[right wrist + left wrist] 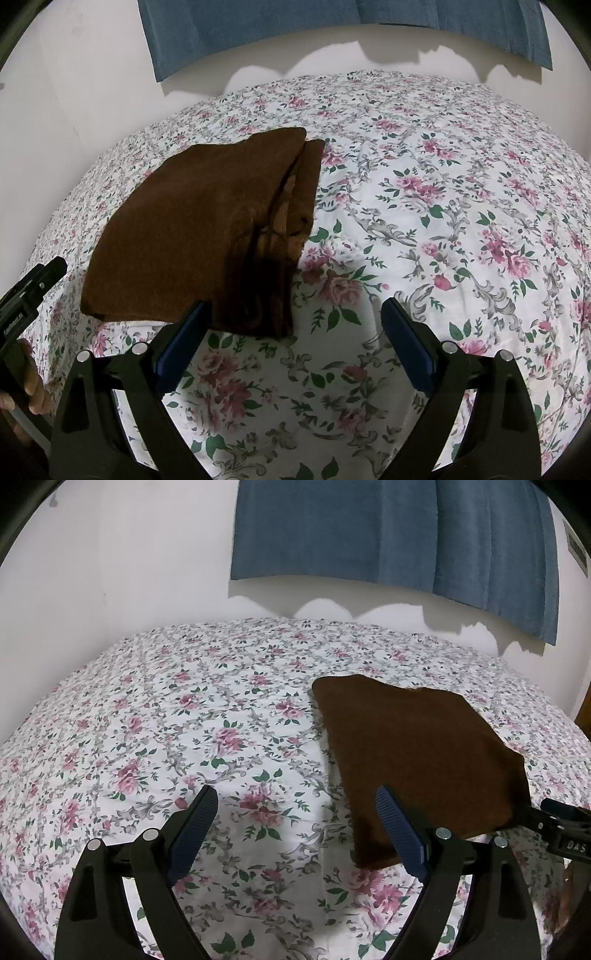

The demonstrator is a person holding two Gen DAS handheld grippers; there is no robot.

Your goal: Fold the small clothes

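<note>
1. Brown cloth [207, 229] lies folded on the flowered bedspread [443, 206]; in the right wrist view it sits toward 10 o'clock of centre, in the left wrist view [424, 753] toward 3 o'clock.
2. Left tool [297, 830]: fingers spread wide, nothing between them; its right finger [400, 834] overlaps the cloth's near edge in the view, and contact cannot be told.
3. Right tool [291, 347]: fingers likewise wide and empty; the cloth's near corner shows beyond its left finger [181, 339].
4. Layered edges show loosely at the cloth's right side, toward 12 o'clock of the right tool.
5. Risk: a pinch on the top layer alone would likely peel the stack open and undo the fold.
6. Risk: the soft bedspread could be caught with the cloth, dragging both.
7. Risk: the two tools stand near each other at the cloth's near edge; a joint reach could make them collide.
</note>
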